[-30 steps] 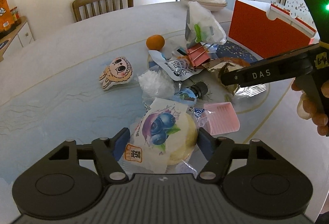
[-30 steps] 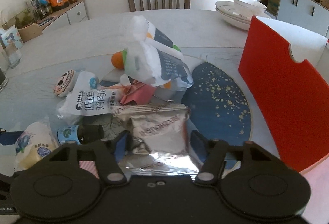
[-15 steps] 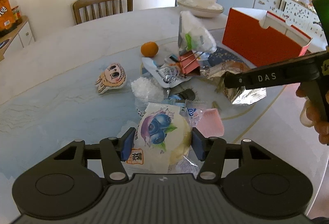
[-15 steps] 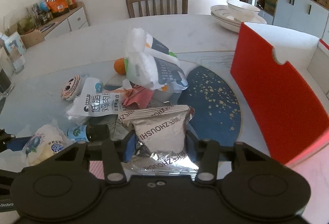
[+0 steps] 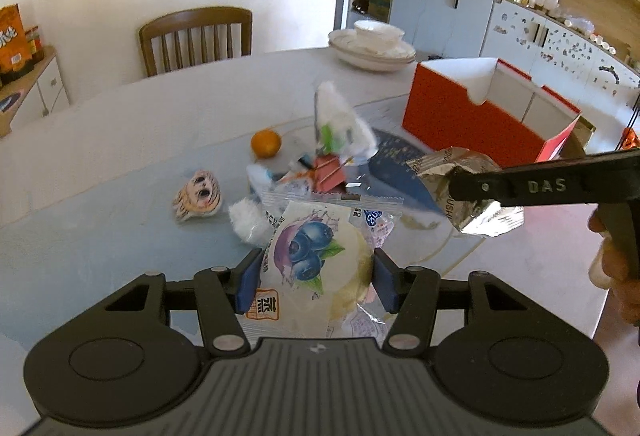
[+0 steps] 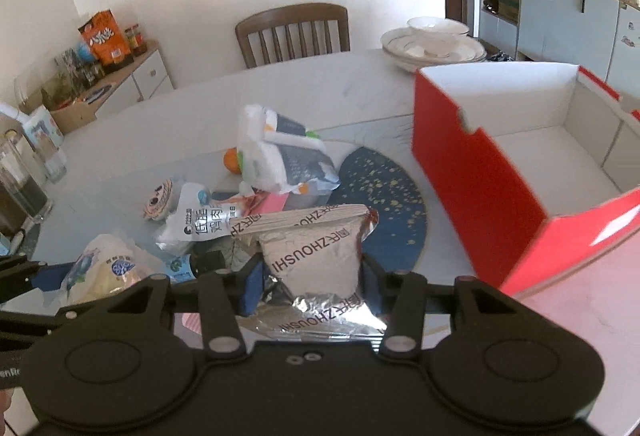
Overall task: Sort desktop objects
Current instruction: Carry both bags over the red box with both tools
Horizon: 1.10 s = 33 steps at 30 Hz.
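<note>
My left gripper (image 5: 314,278) is shut on a clear-wrapped blueberry bun (image 5: 316,264) and holds it above the table. My right gripper (image 6: 312,282) is shut on a silver foil snack packet (image 6: 316,260), also lifted; it shows in the left wrist view (image 5: 468,196) too. The open red box (image 6: 516,164) with a white inside stands at the right, empty as far as I see. The pile left on the table holds a white tissue pack (image 6: 280,156), an orange (image 5: 265,143), a white chicken pouch (image 6: 200,224) and a small dark bottle (image 6: 196,264).
A cartoon-face toy (image 5: 199,195) lies left of the pile. A dark blue speckled mat (image 6: 384,212) lies between pile and box. Stacked white bowls (image 5: 372,44) and a wooden chair (image 5: 196,36) are at the far side. Glass jars (image 6: 20,188) stand at the left.
Both grippers have risen from the table, each carrying its packet. The red box's open inside has come into the right wrist view.
</note>
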Each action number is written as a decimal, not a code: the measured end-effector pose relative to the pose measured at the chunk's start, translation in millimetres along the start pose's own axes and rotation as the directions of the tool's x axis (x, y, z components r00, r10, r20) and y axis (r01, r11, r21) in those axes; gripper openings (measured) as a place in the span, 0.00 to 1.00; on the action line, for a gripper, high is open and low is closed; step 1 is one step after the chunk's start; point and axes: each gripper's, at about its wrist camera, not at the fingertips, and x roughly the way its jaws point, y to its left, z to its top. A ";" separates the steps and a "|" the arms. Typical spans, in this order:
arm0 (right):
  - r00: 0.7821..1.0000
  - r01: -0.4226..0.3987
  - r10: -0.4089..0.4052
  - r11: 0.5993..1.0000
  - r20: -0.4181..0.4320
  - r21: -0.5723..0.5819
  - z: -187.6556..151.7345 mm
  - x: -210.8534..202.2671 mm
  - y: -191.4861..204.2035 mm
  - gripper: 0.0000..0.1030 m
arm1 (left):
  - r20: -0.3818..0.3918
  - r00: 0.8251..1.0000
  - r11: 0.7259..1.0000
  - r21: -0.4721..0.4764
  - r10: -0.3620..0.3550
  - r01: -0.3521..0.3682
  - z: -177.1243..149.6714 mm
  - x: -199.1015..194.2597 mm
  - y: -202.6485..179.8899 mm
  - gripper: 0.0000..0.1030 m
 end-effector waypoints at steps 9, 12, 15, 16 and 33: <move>0.999 -0.011 0.012 1.000 0.045 -0.012 14.2 -44.0 -24.4 0.47 | 0.020 1.000 1.000 -0.016 0.008 -0.008 27.2 -12.1 -27.7 0.54; 0.999 -0.010 0.010 1.000 0.050 -0.007 23.5 -54.1 -35.1 0.47 | 0.023 1.000 1.000 -0.014 0.011 -0.011 37.5 -13.8 -38.4 0.54; 0.998 -0.022 0.022 1.000 0.054 0.002 32.0 -61.5 -48.5 0.47 | 0.029 1.000 1.000 -0.015 0.003 -0.002 49.3 -14.7 -48.4 0.54; 0.998 -0.022 0.022 1.000 0.056 0.000 34.6 -63.0 -52.4 0.47 | 0.031 1.000 1.000 -0.017 -0.002 0.002 53.9 -14.1 -52.9 0.54; 0.998 -0.012 0.013 1.000 0.061 -0.018 86.3 -64.4 -151.7 0.47 | 0.059 0.998 0.999 0.019 -0.039 0.038 122.8 34.1 -138.6 0.54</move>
